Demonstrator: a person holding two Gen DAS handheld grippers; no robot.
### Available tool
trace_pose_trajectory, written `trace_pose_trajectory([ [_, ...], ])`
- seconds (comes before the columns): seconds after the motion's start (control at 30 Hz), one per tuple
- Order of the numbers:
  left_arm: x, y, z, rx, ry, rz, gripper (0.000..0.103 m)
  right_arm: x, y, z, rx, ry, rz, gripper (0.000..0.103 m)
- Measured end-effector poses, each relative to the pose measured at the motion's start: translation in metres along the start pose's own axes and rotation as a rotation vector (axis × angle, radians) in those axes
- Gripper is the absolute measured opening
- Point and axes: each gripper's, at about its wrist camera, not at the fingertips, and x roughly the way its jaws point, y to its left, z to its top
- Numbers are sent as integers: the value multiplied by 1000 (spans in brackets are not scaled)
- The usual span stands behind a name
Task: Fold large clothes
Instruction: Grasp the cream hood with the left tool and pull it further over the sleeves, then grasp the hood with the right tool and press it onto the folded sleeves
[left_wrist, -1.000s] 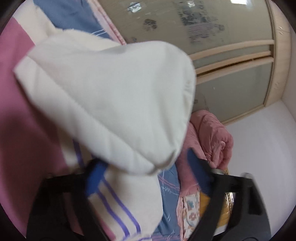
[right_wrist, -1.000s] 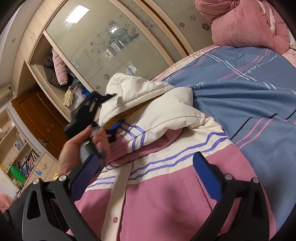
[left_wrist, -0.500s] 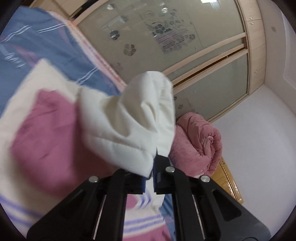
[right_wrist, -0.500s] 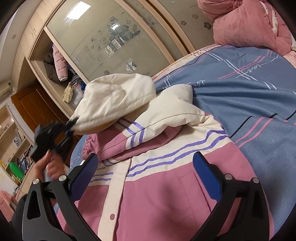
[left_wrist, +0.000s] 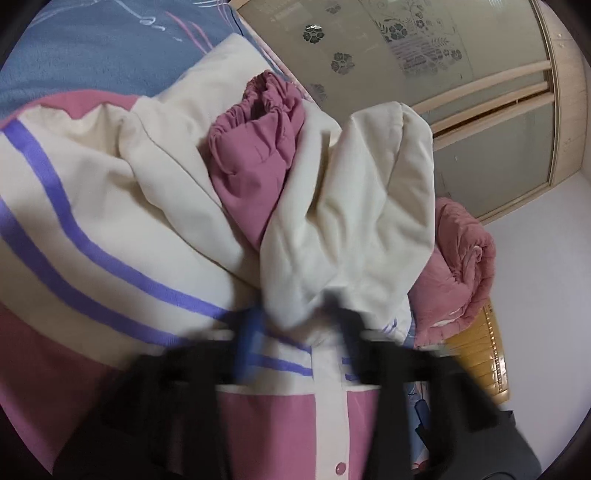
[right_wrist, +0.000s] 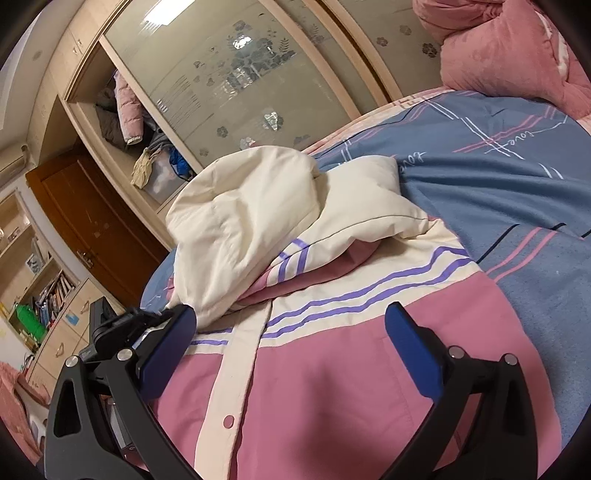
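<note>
A pink and cream padded jacket (right_wrist: 332, 369) with purple stripes lies front-up on the bed. Its cream hood (right_wrist: 240, 221) is folded down over the chest. In the left wrist view the hood (left_wrist: 351, 229) lies over a pink elastic cuff (left_wrist: 258, 147). My left gripper (left_wrist: 299, 332) is blurred, its jaws apart around the hood's edge. It also shows in the right wrist view (right_wrist: 122, 336) at the hood's lower end. My right gripper (right_wrist: 291, 350) is open and empty above the jacket's snap placket.
A blue plaid bedsheet (right_wrist: 498, 166) covers the bed. A rolled pink quilt (right_wrist: 498, 48) lies at the head; it also shows in the left wrist view (left_wrist: 458, 266). A sliding-door wardrobe (right_wrist: 240, 74), a brown door (right_wrist: 92, 229) and a bookshelf (right_wrist: 44, 306) stand beyond the bed.
My left gripper, shut on the hood half a second ago, carried it down over the jacket's chest and its jaws have come apart. My right gripper has stayed open over the jacket.
</note>
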Motion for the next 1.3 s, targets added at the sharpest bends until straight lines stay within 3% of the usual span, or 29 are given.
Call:
trace_pose_trajectory([
  [0.1,-21,-16,-3,12,-43,-57,100,-1,-8,3,51,-13,74,102],
  [0.23,-60,-48,-23,81,-117,-94,101,1,-27,11,198,-76,250,102],
  [0.3,-72,-61,-42,161,-164,-76,101,3,-38,17,265,-116,312,95],
  [0.4,-85,-73,-84,366,-270,-30,101,13,-49,19,370,-113,381,87],
  [0.47,-86,-69,-89,395,-282,15,101,18,-45,24,378,-92,421,83],
  [0.57,-81,-81,-88,451,-217,2,101,31,-32,42,304,-98,389,80],
  [0.7,-80,-97,-87,556,-202,56,101,88,-31,59,390,1,400,78],
  [0.83,-87,-103,-82,633,-255,109,101,141,-42,68,430,75,269,71],
  [0.97,-98,-92,-67,572,-246,59,101,171,-61,71,527,92,208,67],
  [1.03,-102,-86,-59,536,-248,47,101,174,-66,70,568,71,206,55],
  [1.1,-103,-79,-52,503,-244,38,101,171,-67,65,593,36,241,25],
  [1.3,-100,-69,-44,445,-223,41,101,166,-56,63,628,48,326,21],
])
